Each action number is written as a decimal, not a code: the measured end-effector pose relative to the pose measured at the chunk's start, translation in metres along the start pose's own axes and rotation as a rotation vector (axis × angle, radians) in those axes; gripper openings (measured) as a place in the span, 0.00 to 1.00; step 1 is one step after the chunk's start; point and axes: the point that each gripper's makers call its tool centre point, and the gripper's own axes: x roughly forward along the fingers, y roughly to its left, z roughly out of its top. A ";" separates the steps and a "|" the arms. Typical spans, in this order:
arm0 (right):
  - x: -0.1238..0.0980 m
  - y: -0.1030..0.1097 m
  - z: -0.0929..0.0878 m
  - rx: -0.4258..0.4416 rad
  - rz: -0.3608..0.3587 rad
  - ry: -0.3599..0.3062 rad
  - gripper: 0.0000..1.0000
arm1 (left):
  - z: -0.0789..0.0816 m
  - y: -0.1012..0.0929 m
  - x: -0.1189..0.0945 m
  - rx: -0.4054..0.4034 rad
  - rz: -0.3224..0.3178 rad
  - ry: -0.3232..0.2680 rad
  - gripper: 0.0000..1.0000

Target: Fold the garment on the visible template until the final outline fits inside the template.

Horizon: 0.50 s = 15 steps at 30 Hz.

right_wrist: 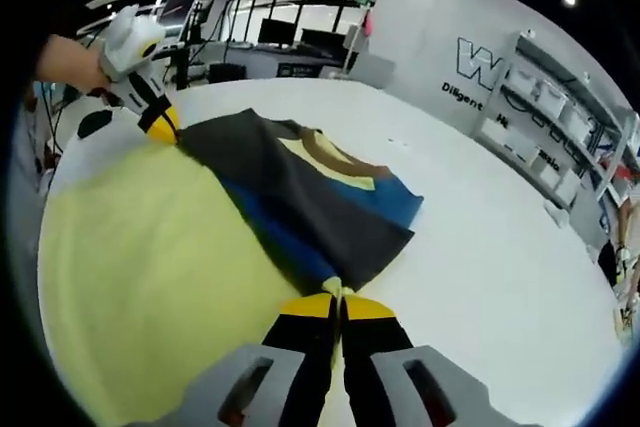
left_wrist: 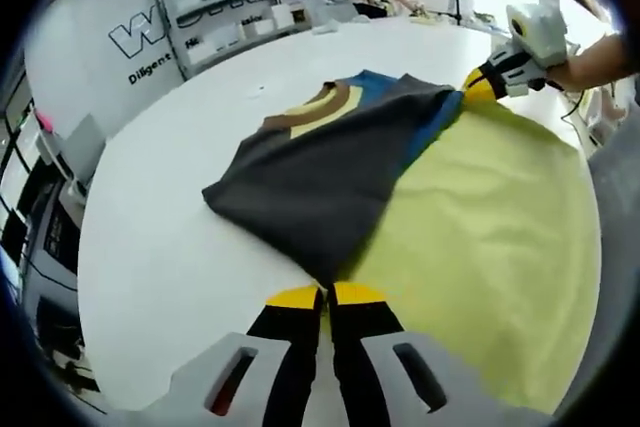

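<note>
- Left gripper view: my left gripper (left_wrist: 327,292) has its jaws pinched tight on one corner of the garment (left_wrist: 330,172); yellow tips meet w/ only cloth between them.
- Right gripper view: my right gripper (right_wrist: 337,302) is the same, jaws closed down on another corner, fabric bunched at the tips. Each gripper also shows at the far end of the other's view, so I'm holding both ends of one edge.
- Handling, as I judge it: light, soft, limp knit. No stiffness, so it sags and drapes between my 2 holds and will slide a bit on the smooth counter (left_wrist: 160,247). Not fragile. Thin layers can slip out of the jaws if I tug hard.
- Where to hold: corners/hem ends, as now; keep the edge taut btwn both jaws so the fold line stays straight. Mid-panel grabs would just bunch it.
- Looks: dark grey panel folded over, blue showing under it, pale yellow part by a brown collar band.
- Where: it lies half on the big yellow template (left_wrist: 480,237), half off it on the white counter, toward the counter's middle. The grey part overhangs the template edge, so outline doesn't fit inside yet, imo.
- Shelving (left_wrist: 250,7) stands well beyond the counter's far edge.
</note>
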 end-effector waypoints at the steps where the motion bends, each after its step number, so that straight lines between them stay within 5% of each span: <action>1: 0.000 0.000 0.000 0.016 -0.002 -0.003 0.00 | 0.000 0.000 -0.001 -0.019 -0.001 -0.002 0.06; 7: -0.007 -0.017 -0.010 0.291 -0.054 -0.030 0.00 | -0.003 0.003 -0.003 -0.104 0.000 -0.023 0.05; 15: -0.015 -0.023 -0.032 0.250 -0.062 0.014 0.00 | -0.004 0.002 -0.003 -0.101 0.003 -0.020 0.05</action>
